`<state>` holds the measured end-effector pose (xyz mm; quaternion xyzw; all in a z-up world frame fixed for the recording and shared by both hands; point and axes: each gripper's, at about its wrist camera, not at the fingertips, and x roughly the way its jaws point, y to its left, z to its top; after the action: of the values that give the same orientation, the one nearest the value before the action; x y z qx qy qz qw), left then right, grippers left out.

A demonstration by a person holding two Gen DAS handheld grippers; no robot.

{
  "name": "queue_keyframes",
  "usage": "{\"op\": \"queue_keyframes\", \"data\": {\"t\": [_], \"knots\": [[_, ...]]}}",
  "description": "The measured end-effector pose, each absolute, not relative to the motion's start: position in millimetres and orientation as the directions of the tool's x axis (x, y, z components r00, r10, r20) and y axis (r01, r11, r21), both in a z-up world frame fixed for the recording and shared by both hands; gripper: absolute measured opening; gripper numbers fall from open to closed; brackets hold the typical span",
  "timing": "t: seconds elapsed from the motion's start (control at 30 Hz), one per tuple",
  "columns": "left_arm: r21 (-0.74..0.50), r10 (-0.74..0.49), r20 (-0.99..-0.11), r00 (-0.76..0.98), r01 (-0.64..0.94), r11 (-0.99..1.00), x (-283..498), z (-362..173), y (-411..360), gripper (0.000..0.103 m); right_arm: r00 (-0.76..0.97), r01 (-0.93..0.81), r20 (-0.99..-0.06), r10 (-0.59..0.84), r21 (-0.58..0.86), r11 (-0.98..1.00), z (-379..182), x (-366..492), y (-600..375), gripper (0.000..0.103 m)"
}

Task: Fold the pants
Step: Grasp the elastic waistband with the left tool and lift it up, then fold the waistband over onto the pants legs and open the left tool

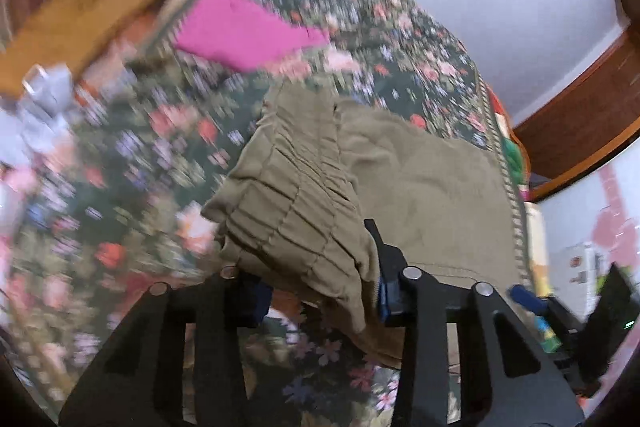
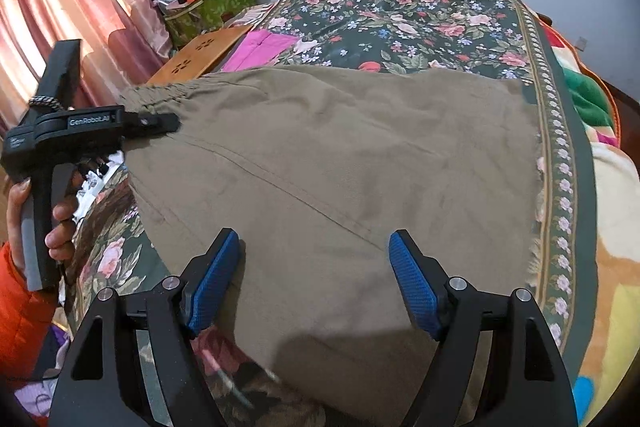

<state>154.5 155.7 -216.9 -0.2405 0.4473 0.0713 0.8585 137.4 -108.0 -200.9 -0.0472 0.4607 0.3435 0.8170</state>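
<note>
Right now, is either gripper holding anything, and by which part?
The left gripper holds the olive pants by the gathered elastic waistband. The right gripper is open above the pants, holding nothing.

Your right gripper (image 2: 314, 281) hangs wide open over the pants (image 2: 328, 163), nothing between its pads (image 2: 214, 281) but flat cloth. Beyond the pants the floral bedspread (image 2: 420, 15) lies bare up to the wall. To your left, the left gripper (image 2: 152, 123) sits at the waistband, blocking that corner. Past it a wooden board (image 2: 200, 55) and a pink cloth (image 2: 260, 49) take up the bed's left edge. On the right, a heaped blanket (image 2: 592, 99) borders the bedspread.
</note>
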Motion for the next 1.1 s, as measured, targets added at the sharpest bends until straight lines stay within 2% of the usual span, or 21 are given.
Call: {"op": "queue_keyframes", "data": {"t": [0.13, 0.27, 0.43, 0.57, 0.77, 1.1], "knots": [[-0.146, 0.116, -0.779, 0.616, -0.358, 0.922, 134.4, -189.3, 148.7, 0.037, 0.354, -0.587, -0.786, 0.507, 0.236, 0.775, -198.9, 132.7, -121.5, 0.074], [0.093, 0.33, -0.701, 0.632, -0.378, 0.921, 117.5, -167.0, 135.7, 0.037, 0.362, -0.562, -0.782, 0.507, 0.25, 0.788, -198.1, 127.3, -138.8, 0.074], [0.246, 0.421, -0.619, 0.663, -0.346, 0.905, 114.3, -151.9, 109.4, 0.037, 0.369, -0.55, -0.776, 0.512, 0.262, 0.793, -196.4, 122.7, -145.5, 0.074], [0.212, 0.375, -0.602, 0.705, -0.312, 0.926, 120.8, -135.6, 93.0, 0.034, 0.353, -0.544, -0.78, 0.517, 0.278, 0.792, -202.8, 123.3, -143.9, 0.074], [0.01, 0.169, -0.617, 0.768, -0.207, 0.978, 132.7, -105.1, 81.2, 0.03, 0.356, -0.546, -0.772, 0.527, 0.286, 0.788, -205.6, 122.6, -147.0, 0.074], [-0.194, -0.127, -0.653, 0.746, -0.003, 0.981, 162.9, -91.3, 33.0, 0.028, 0.356, -0.542, -0.759, 0.546, 0.308, 0.782, -207.8, 122.4, -151.5, 0.074]]}}
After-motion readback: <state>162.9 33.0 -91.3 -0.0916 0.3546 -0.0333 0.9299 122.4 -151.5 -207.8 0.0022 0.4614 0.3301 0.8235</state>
